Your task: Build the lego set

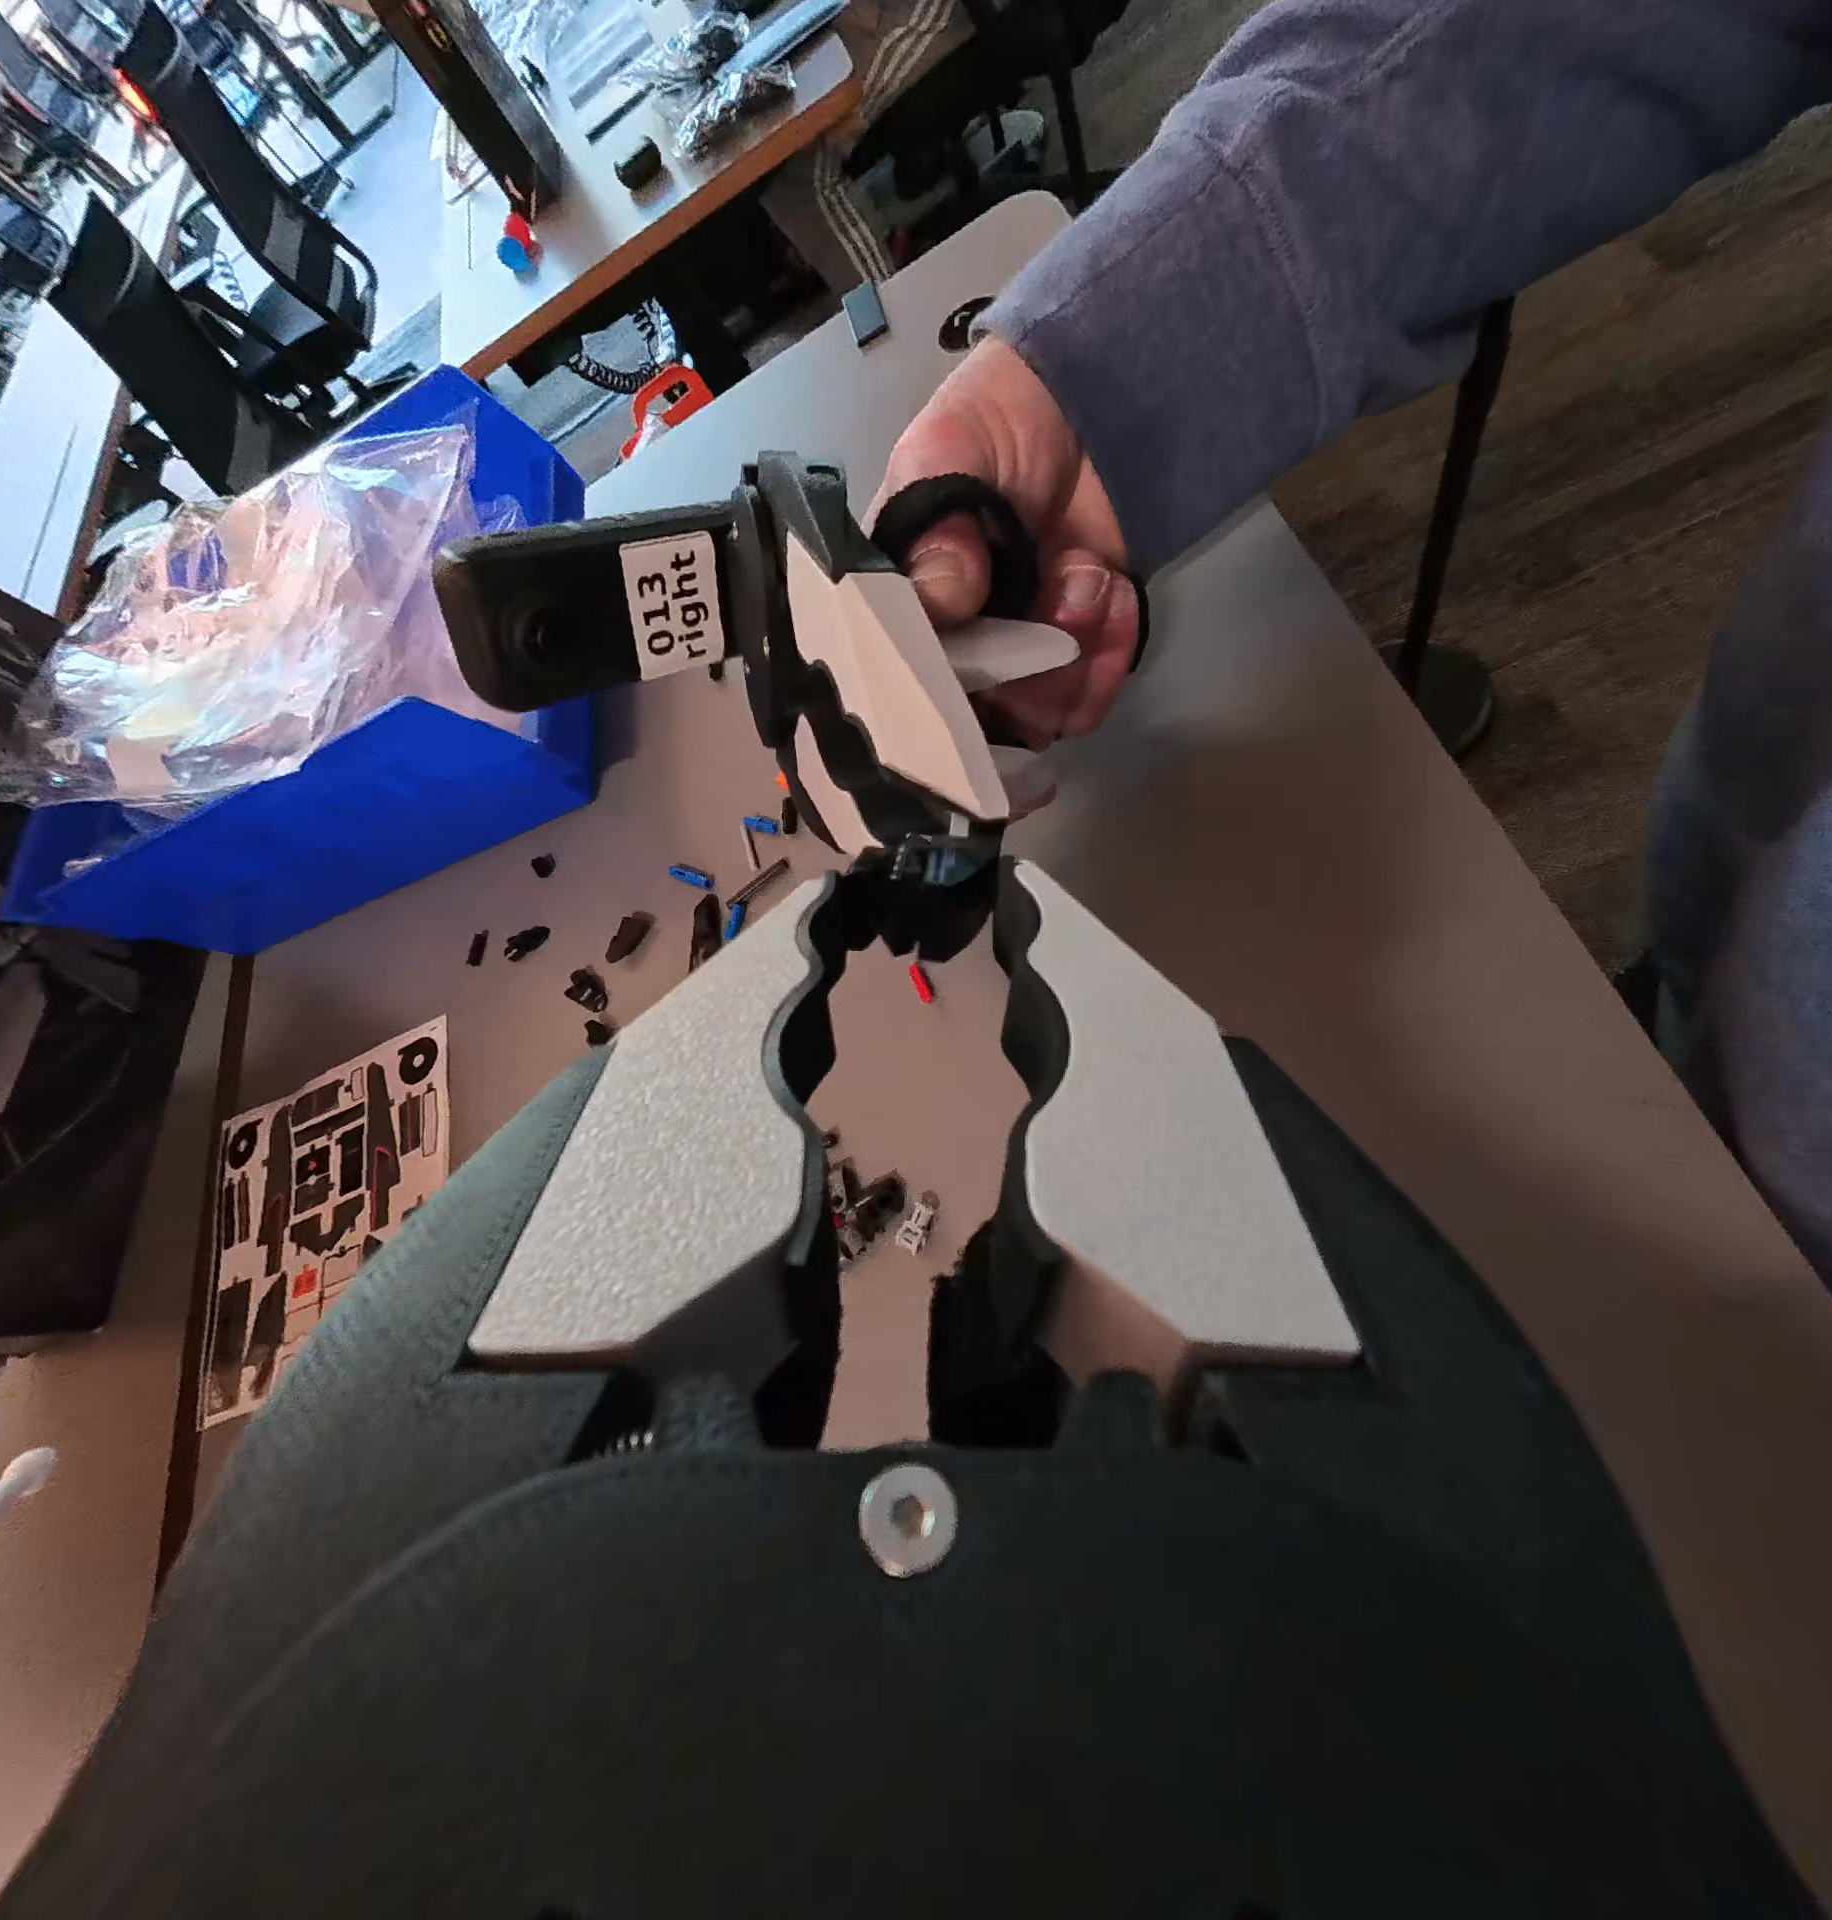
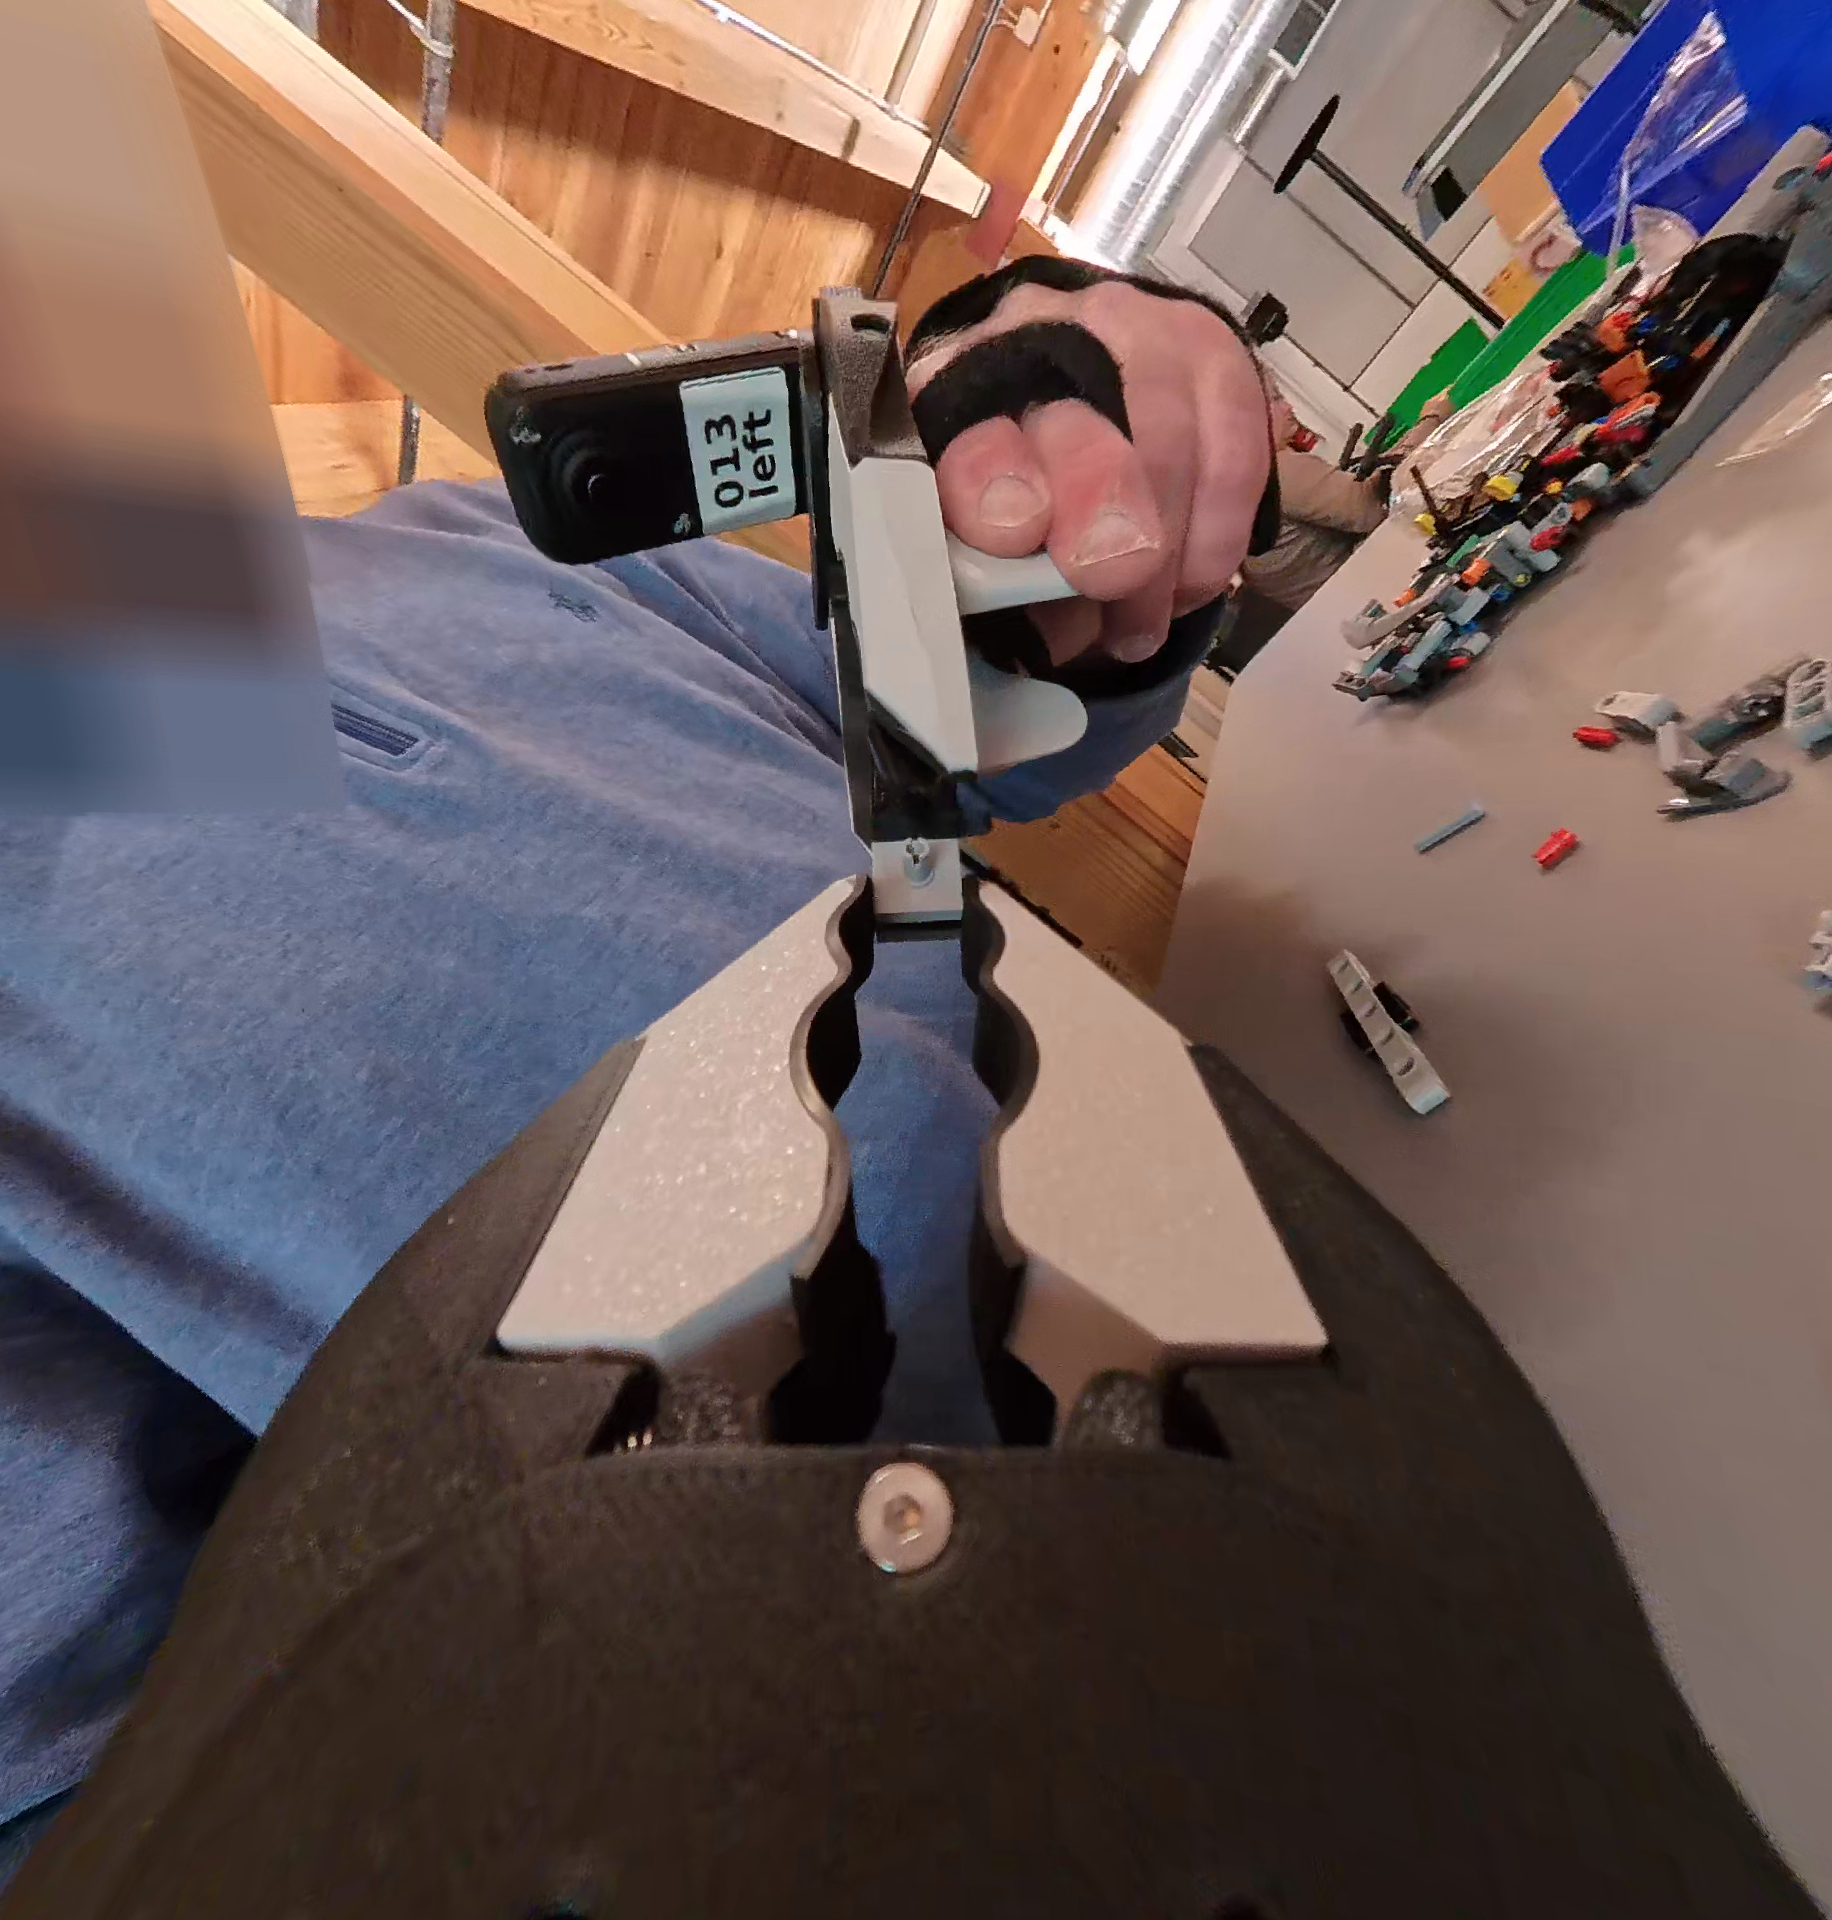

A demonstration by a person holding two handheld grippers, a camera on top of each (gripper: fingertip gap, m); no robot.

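In the left wrist view my left gripper (image 1: pixel 922 883) is shut on a small black lego assembly (image 1: pixel 927 909), held above the grey table (image 1: pixel 1255 935). My right gripper (image 1: pixel 943 831) comes down from above and meets that assembly tip to tip. In the right wrist view my right gripper (image 2: pixel 919 899) has its jaws closed on a small light grey piece with a hole (image 2: pixel 917 878). That piece sits right under the tip of the left gripper (image 2: pixel 912 810), which is seen edge-on. How the grey piece joins the black assembly is hidden.
A blue bin (image 1: pixel 320 821) with clear plastic bags stands at the left. A sticker sheet (image 1: pixel 330 1195) and loose black and blue pieces (image 1: pixel 631 935) lie beside it. A red pin (image 1: pixel 922 982) lies below the grippers. Grey pieces (image 2: pixel 1722 727) and a coloured pile (image 2: pixel 1514 540) lie on the table at the right. My left and right fingertips are right by each other. The red pin (image 1: pixel 922 982) is about 15 centimetres from both grippers' fingertips.
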